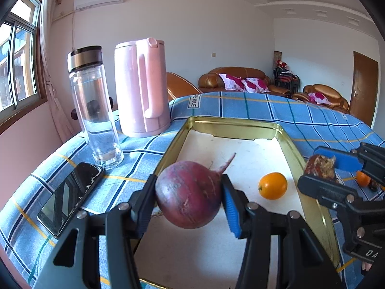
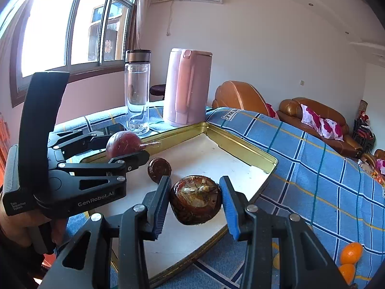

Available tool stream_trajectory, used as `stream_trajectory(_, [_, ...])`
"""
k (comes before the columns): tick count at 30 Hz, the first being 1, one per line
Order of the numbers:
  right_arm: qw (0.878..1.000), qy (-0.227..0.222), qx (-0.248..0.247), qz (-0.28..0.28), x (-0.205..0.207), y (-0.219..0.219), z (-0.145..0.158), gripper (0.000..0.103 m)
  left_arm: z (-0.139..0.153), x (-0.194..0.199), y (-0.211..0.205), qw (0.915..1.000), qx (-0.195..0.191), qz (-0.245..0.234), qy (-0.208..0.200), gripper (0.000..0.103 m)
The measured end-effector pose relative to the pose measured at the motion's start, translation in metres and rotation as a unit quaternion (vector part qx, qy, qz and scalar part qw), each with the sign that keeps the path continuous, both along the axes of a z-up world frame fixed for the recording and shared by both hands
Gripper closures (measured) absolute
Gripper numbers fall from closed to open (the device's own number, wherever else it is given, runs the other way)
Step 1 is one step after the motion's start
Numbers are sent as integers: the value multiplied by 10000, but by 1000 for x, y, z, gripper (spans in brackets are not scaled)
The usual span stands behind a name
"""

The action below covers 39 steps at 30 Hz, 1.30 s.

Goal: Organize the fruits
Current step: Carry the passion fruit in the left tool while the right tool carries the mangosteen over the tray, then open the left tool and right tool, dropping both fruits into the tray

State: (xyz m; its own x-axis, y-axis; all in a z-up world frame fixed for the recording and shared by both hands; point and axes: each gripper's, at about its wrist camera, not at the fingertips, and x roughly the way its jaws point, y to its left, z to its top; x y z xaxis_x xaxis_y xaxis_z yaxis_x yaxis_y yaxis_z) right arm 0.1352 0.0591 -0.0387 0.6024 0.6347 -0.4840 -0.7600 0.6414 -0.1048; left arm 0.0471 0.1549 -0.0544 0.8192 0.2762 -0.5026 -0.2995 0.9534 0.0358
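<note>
My left gripper (image 1: 187, 180) is shut on a purple-red beetroot (image 1: 190, 195) and holds it over the near left part of a gold tin tray (image 1: 231, 120) with a white floor. A small orange (image 1: 273, 185) lies in the tray to the right. My right gripper (image 2: 195, 180) is shut on a brown, rough round root (image 2: 196, 200) above the tray's near right corner. A second brown root (image 2: 159, 167) lies on the tray (image 2: 240, 149) floor. In the right wrist view the left gripper (image 2: 130, 144) and its beetroot (image 2: 124, 144) show at left.
A pink kettle (image 1: 142, 86) and a clear bottle (image 1: 96, 106) stand behind the tray on the blue checked cloth (image 1: 312, 118). A phone (image 1: 69, 195) lies at the left. Two oranges (image 2: 351, 252) sit on the cloth at the right. Sofas stand beyond.
</note>
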Motion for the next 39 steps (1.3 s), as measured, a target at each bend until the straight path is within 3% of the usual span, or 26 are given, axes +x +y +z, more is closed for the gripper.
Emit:
stream_trajectory(26, [9961, 470, -651, 373, 5, 34, -29, 59, -13, 8, 5, 9993, 62, -23, 365, 48])
stream_trajectory(28, [9958, 461, -698, 385, 3, 35, -30, 57, -11, 6, 4, 9995, 86, -25, 312, 36])
stream_trajectory(30, [9966, 390, -667, 295, 2, 33, -28, 43, -8, 2, 1, 9997, 116, -3, 233, 27])
stream_trajectory(32, [9978, 311, -548, 213, 0, 26, -25, 35, -4, -1, -2, 9998, 119, -26, 139, 26])
stream_trajectory(39, [9992, -124, -321, -200, -12, -16, -11, 35, 24, -16, -17, 9990, 4, -176, -414, 18])
